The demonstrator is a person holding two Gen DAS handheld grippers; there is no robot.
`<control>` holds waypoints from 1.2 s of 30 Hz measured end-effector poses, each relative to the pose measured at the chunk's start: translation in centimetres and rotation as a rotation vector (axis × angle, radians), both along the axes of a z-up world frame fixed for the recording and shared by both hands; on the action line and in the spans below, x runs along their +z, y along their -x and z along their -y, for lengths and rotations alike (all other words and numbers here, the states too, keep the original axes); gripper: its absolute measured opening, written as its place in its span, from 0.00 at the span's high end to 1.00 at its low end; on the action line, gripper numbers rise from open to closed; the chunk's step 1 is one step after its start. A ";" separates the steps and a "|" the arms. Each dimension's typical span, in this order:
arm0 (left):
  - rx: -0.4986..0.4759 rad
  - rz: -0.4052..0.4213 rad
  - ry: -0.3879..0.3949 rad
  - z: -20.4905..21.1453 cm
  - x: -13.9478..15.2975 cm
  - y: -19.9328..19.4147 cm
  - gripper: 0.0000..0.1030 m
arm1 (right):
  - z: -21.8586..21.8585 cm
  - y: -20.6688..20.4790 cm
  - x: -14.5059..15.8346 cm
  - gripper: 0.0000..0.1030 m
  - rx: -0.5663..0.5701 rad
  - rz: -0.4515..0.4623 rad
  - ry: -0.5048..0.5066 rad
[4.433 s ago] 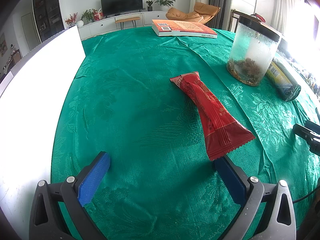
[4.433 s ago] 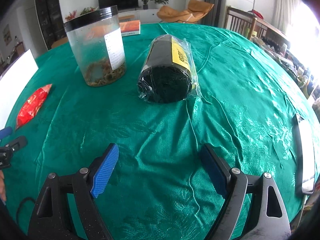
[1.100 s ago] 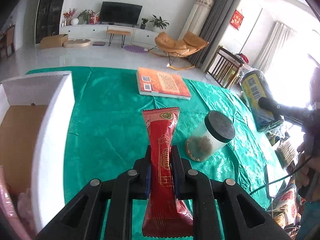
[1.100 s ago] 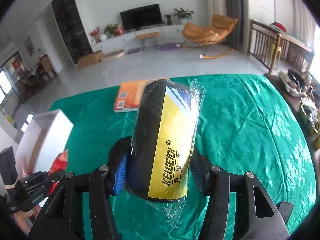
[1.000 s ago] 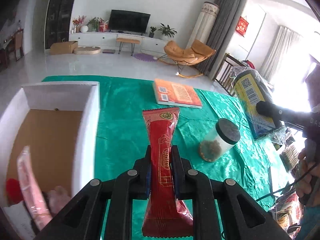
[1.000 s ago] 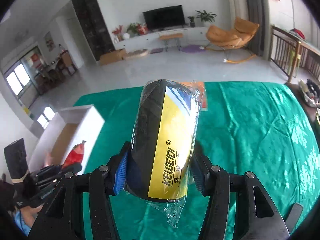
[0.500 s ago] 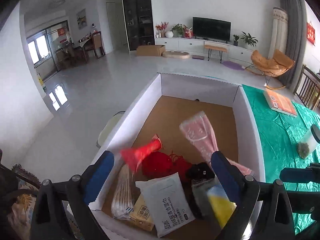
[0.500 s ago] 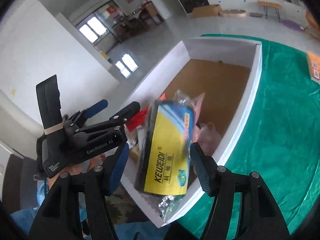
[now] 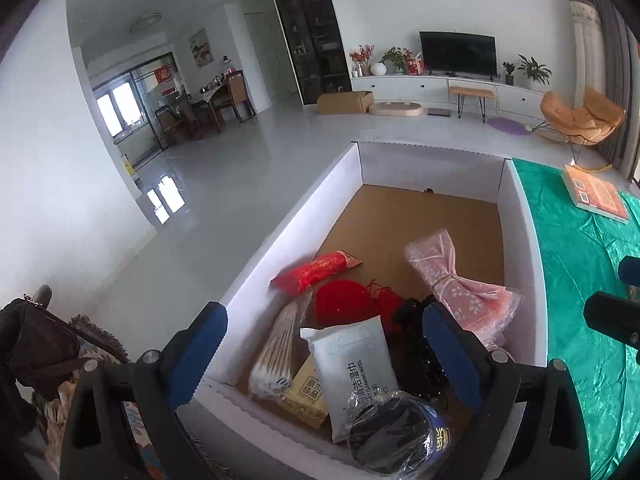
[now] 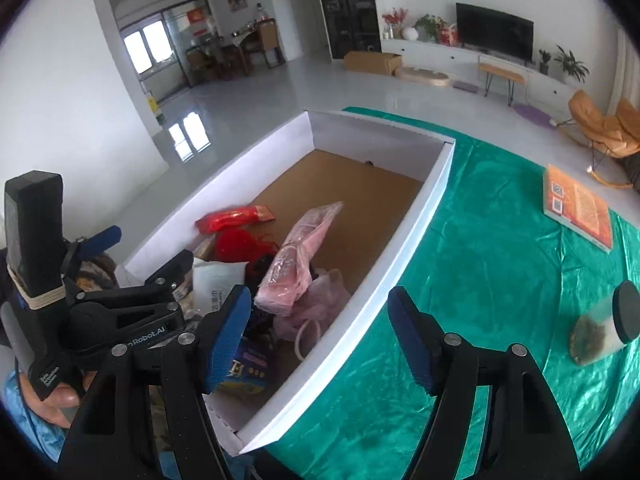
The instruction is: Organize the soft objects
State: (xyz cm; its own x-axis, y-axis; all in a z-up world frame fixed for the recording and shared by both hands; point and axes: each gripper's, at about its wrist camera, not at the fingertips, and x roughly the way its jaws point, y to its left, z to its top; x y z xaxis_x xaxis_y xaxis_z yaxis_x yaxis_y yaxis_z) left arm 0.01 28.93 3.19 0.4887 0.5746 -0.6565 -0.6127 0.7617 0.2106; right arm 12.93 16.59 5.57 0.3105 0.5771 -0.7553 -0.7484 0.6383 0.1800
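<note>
Green cloth [image 10: 500, 280] covers the surface, and a white box [image 9: 524, 240] with a brown cardboard floor sits at its left edge, holding the soft goods. Inside the box, a pink bag [image 9: 452, 284] with a flower print lies along the right wall. A red packet [image 9: 316, 272] rests against the left wall, beside a clump of red yarn [image 9: 344, 300]. A white wet-wipes pack [image 9: 352, 364] lies at the near end, next to a clear sleeve of cotton swabs [image 9: 276, 348]. A black roll in clear plastic [image 9: 396, 432] with a yellow label sits in the near corner, touching the wipes pack.

The left gripper [image 9: 324, 356] hovers over the near end of the box, jaws spread wide and holding nothing. The right gripper [image 10: 320, 336] hangs over the box's right wall, jaws likewise wide apart and empty.

Out on the cloth, well away from the box, an orange book [image 10: 580, 208] lies flat, and a clear jar [image 10: 604, 332] with a black lid lies on its side.
</note>
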 end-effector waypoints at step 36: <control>0.018 0.060 0.042 -0.6 1.5 2.1 0.04 | -2.0 2.8 -1.6 0.28 0.043 0.032 0.088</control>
State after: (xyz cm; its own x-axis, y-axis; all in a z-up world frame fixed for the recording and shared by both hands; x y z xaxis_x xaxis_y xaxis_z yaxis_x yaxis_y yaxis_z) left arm -2.04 29.54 4.64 0.5175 0.5564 -0.6501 -0.6371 0.7577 0.1414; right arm 10.17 18.60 3.99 0.3113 0.5226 -0.7937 -0.7802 0.6174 0.1005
